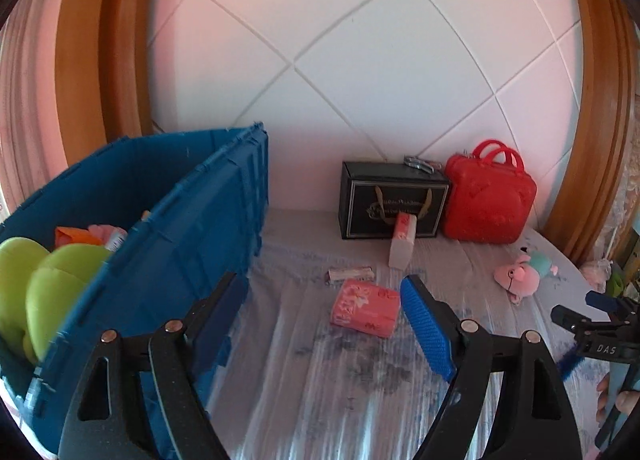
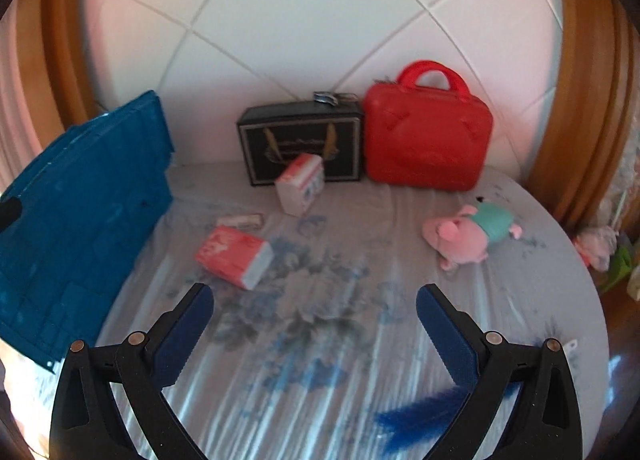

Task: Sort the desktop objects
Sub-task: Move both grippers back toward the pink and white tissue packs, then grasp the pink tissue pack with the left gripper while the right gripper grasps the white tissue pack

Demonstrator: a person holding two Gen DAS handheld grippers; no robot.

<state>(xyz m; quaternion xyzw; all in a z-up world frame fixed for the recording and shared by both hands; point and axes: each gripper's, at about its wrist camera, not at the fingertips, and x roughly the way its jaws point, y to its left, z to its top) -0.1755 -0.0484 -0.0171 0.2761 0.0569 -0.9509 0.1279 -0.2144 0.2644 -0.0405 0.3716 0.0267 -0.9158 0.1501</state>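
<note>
Ribbed blue pads on both the left hand-held gripper (image 1: 328,324) and right hand-held gripper (image 2: 316,332) stand spread, empty.

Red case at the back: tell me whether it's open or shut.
Shut. The red case stands upright beside the black box with its two halves together and handles up; no gap or contents show. Whether it is latched, cannot tell.

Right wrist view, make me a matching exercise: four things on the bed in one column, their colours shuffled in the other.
Things:
1. crate
2. handled case
3. plush pig
4. gift box

Colours:
A. red
B. black with pale border
C. blue
D. pink with a teal top

Pairs: 1-C, 2-A, 3-D, 4-B
</note>
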